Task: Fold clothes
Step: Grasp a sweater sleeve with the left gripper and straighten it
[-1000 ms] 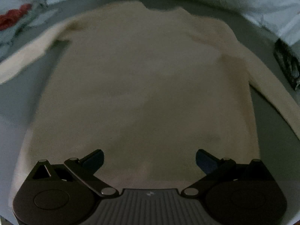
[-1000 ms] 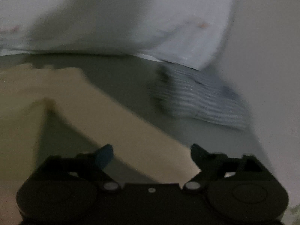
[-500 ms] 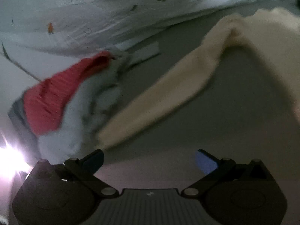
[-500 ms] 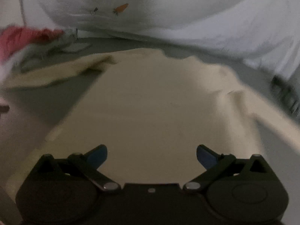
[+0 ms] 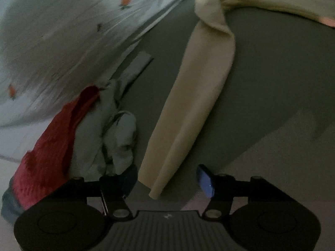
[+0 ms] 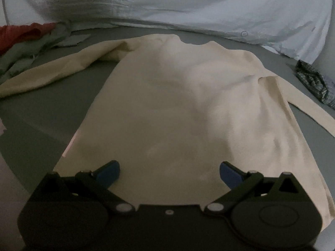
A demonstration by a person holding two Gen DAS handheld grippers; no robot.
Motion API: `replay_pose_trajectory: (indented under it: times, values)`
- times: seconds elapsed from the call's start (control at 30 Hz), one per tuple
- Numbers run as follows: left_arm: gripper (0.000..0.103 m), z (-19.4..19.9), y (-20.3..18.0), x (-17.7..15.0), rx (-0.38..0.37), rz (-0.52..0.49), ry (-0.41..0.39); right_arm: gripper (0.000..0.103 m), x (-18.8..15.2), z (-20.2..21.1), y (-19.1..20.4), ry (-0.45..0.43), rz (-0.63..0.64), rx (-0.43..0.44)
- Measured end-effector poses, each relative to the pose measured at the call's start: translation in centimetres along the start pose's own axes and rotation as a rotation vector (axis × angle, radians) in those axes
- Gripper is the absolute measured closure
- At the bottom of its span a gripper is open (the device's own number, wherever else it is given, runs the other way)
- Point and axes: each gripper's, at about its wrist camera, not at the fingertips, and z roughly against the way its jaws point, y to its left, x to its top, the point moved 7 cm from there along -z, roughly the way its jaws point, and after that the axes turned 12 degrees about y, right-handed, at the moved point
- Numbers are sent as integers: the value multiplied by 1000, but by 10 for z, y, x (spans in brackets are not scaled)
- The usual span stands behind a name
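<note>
A cream long-sleeved sweater (image 6: 178, 104) lies spread flat on a grey sheet (image 6: 41, 115), neck at the far side. Its left sleeve (image 5: 199, 83) runs out slantwise, and the cuff end lies between the jaws of my left gripper (image 5: 167, 179). Those jaws are closing, but the blue pads (image 5: 206, 182) stand clear of the cloth. My right gripper (image 6: 169, 171) hangs open over the sweater's lower hem with nothing gripped. The right sleeve (image 6: 309, 108) trails off to the right.
A heap of red and grey-green clothes (image 5: 62, 142) lies just left of the sleeve cuff. A white duvet with carrot print (image 6: 188, 4) borders the far side. A dark striped garment (image 6: 314, 81) sits at the far right.
The left gripper swung from over the sweater's body out to the left sleeve's cuff, rolled, and its jaws narrowed. The right gripper moved from the right sleeve to above the hem.
</note>
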Motion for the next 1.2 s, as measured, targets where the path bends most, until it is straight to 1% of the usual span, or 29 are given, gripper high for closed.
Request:
replay_pose_trajectory:
  times: [0.03,0.07,0.1,0.13,0.2,0.27,0.33,0.37,0.4,0.47,0.5,0.53,0.63,0.67,0.73,0.8,0.83,0.87,0.9,0.93,0.97,1.0,1.03,1.1,1.13,1.17,1.2]
  values:
    - [47,-1,1,-1,10,-28,5,0,-1,1,1,1,-2,-3]
    - [55,-1,1,-3,26,-63,12,0,-2,2,3,3,-4,-6]
    - [56,-2,2,-4,41,-97,19,0,-1,1,2,5,-8,-6]
    - [57,-3,3,-6,41,-117,25,0,-1,2,1,6,-12,-6]
    - [60,-9,4,-8,3,-115,27,0,-1,2,1,11,-18,-7]
    - [60,-11,5,-8,3,-129,15,0,-2,1,1,12,-25,-3]
    - [61,-11,6,-7,2,-113,15,0,-1,0,0,14,-37,7]
    - [73,-12,6,-6,-12,-93,18,0,0,-1,0,14,-43,13]
    - [101,-13,6,-5,-43,-53,29,0,0,-2,-1,13,-49,19]
    - [101,-13,6,-1,-114,67,61,0,0,-3,-1,-4,-45,28]
    - [101,-10,9,1,-158,150,74,0,0,-3,0,-16,-35,30]
    - [101,-5,16,1,-223,252,82,0,0,-3,0,-29,-25,31]
    - [101,27,47,1,-443,632,56,0,-1,0,3,-50,22,17]
    - [101,41,58,1,-513,747,38,0,-2,1,3,-51,29,18]
    - [101,78,79,-1,-664,946,-28,0,-3,1,2,-52,38,30]
    - [101,112,104,-2,-869,1171,-121,0,-2,0,-1,-49,34,52]
    - [101,123,114,-7,-946,1281,-163,0,-2,-1,-2,-48,32,63]
    - [101,127,123,-16,-977,1379,-175,0,-1,-2,-2,-49,30,73]
    - [101,126,129,-27,-969,1464,-165,0,-1,-2,-3,-51,28,82]
    - [101,120,134,-36,-940,1524,-139,0,0,-3,-4,-53,27,91]
    - [101,104,132,-47,-884,1555,-69,0,0,-4,-4,-54,28,98]
    - [101,83,126,-61,-823,1578,30,0,1,-4,-4,-55,29,104]
    - [101,63,118,-74,-791,1603,122,0,1,-4,-4,-56,33,107]
    - [100,23,98,-97,-791,1657,279,0,1,-4,-4,-57,40,112]
    - [99,8,90,-106,-793,1679,329,0,1,-4,-5,-57,44,115]
    - [99,-1,84,-114,-784,1684,360,0,1,-4,-5,-56,46,115]
    - [99,-5,82,-118,-759,1677,373,0,0,-3,-5,-55,49,115]
